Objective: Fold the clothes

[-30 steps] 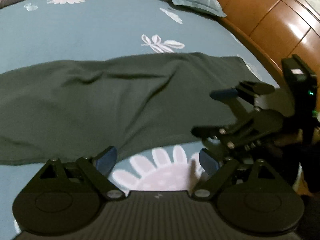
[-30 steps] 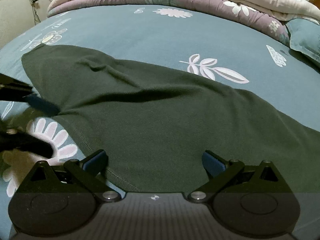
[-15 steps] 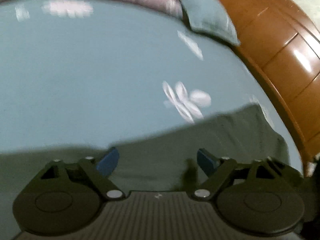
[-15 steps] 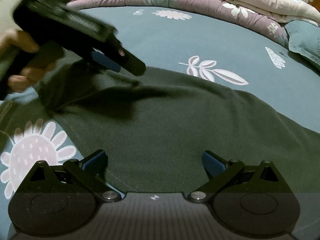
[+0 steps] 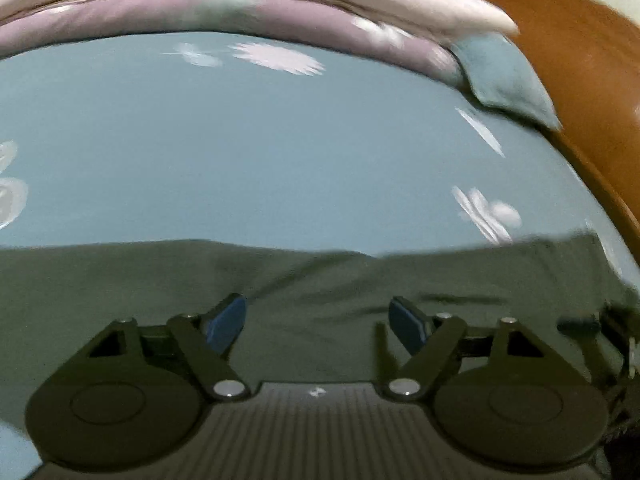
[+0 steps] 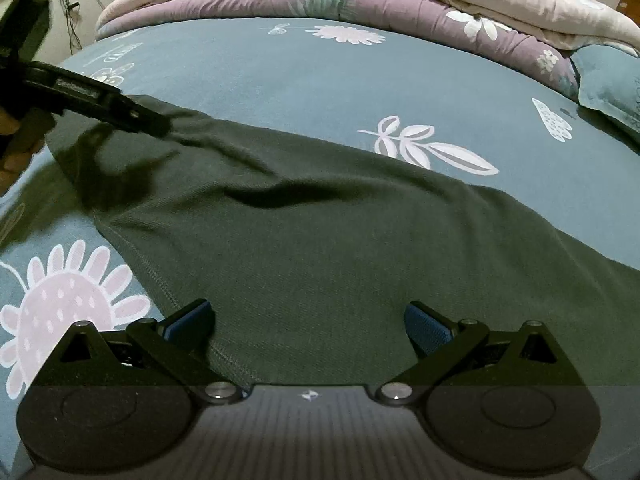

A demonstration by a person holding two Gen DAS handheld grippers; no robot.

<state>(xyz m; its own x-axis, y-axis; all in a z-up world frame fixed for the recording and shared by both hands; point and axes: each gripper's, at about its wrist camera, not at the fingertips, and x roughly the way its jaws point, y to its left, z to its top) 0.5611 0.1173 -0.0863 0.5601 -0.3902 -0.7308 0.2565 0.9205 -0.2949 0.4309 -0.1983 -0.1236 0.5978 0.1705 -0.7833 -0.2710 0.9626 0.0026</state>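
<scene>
1. At nine o'clock in the right wrist view a person's hand [image 6: 16, 140] holds the black left gripper [image 6: 158, 124], whose tip reaches in over the far left corner of the dark green knit garment [image 6: 340, 240].
2. In its own blurred view the left gripper [image 5: 318, 320] has its blue-padded jaws standing apart, with only a slight narrowing under way; no cloth sits between them, and the dark green garment [image 5: 300, 280] lies under and beyond them.
3. The garment lies spread on the bed, on a teal bedsheet printed with pale flowers and leaves [image 6: 280, 80]. In the right wrist view it runs from ten o'clock down to four o'clock, with a soft crease near the centre and a stitched hem along its lower left edge.
4. A large pink-and-white flower print [image 6: 60, 304] shows on the sheet at eight o'clock, just beside that hem.
5. The right gripper [image 6: 308, 326] hangs at six o'clock with its jaws wide apart and nothing clamped; the garment lies beneath both blue pads.
6. A white leaf print [image 6: 428, 148] sits at one o'clock, just beyond the garment's far edge.
7. A folded purple and cream quilt [image 6: 400, 4] is stacked across twelve o'clock.
8. A teal pillow [image 6: 612, 76] lies at two o'clock.
9. In the left wrist view a brown wooden headboard [image 5: 580, 80] fills two o'clock.
</scene>
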